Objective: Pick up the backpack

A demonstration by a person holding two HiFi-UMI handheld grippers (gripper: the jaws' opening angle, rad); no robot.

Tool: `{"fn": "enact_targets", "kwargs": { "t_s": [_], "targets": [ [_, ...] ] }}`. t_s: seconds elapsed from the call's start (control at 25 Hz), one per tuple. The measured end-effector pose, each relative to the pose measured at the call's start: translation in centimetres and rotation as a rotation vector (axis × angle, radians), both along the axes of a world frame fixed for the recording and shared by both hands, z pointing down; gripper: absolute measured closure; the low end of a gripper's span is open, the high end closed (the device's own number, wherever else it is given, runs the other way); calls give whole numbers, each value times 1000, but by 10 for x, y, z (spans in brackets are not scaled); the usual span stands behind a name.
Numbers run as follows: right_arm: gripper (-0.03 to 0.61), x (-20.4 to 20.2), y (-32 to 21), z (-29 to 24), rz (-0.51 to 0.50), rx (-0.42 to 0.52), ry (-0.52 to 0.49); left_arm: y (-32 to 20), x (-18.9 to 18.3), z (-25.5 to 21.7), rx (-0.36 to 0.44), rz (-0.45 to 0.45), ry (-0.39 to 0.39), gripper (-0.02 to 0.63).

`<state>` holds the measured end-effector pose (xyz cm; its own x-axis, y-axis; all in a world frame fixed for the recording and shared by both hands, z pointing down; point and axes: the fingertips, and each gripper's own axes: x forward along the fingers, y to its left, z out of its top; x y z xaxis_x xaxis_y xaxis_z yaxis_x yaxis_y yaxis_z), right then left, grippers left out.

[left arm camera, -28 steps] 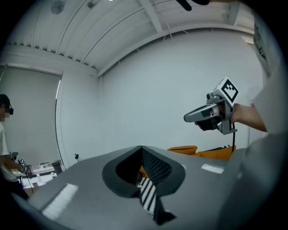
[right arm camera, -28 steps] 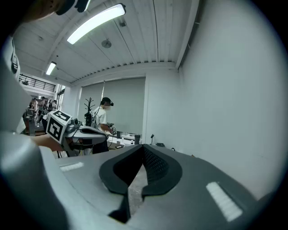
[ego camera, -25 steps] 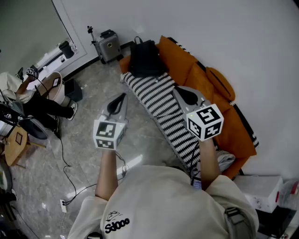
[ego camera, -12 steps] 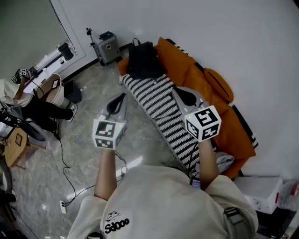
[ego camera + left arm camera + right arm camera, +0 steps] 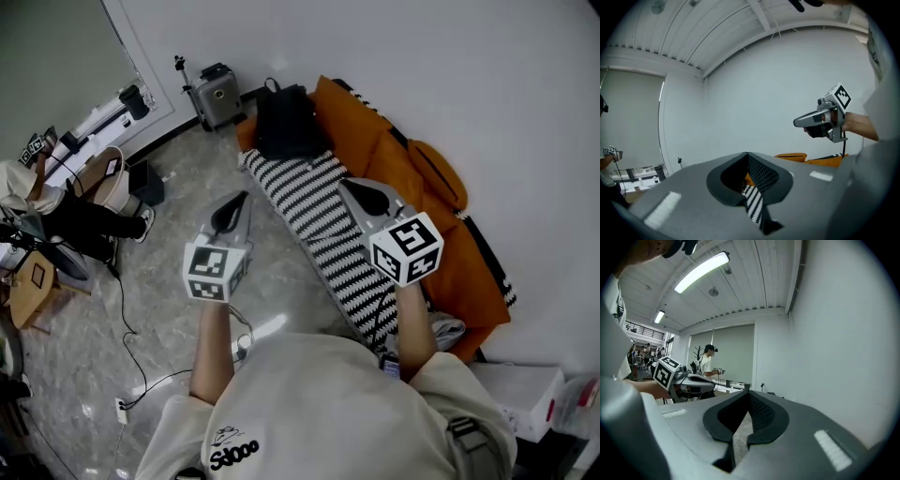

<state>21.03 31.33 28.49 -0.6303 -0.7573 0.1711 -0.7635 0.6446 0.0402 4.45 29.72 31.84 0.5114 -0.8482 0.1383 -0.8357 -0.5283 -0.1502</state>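
A black backpack point(image 5: 286, 120) lies at the far end of an orange sofa point(image 5: 398, 164), on the sofa's black-and-white striped cover point(image 5: 323, 211). My left gripper point(image 5: 246, 197) is held out over the floor, shut and empty, well short of the backpack. My right gripper point(image 5: 345, 185) hovers over the striped cover, also shut with nothing in it. In the left gripper view the jaws point(image 5: 747, 154) meet at the tip, with the striped cover point(image 5: 753, 201) behind them and the right gripper point(image 5: 797, 123) off to the right. The right gripper view shows its jaws point(image 5: 750, 393) closed too.
A grey wheeled case point(image 5: 217, 92) stands by the wall left of the sofa. A person point(image 5: 66, 202) sits at the left beside a basket point(image 5: 103, 169) and gear. Cables point(image 5: 127, 309) run over the marble floor. A white box point(image 5: 525, 398) sits at the right.
Both grippers have drifted slightly forward and left in the head view, toward the sofa's far end. Their jaws stay shut.
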Motion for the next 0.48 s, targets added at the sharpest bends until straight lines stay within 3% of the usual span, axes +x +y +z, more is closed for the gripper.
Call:
{"fn": "enact_targets", "kwargs": {
  "t_s": [0.24, 0.48],
  "targets": [
    [577, 17, -6, 4, -27, 29, 51, -3, 18, 4, -3, -31, 10, 603],
    [575, 19, -15, 12, -48, 3, 34, -7, 26, 0, 7, -49, 18, 603]
  ]
}}
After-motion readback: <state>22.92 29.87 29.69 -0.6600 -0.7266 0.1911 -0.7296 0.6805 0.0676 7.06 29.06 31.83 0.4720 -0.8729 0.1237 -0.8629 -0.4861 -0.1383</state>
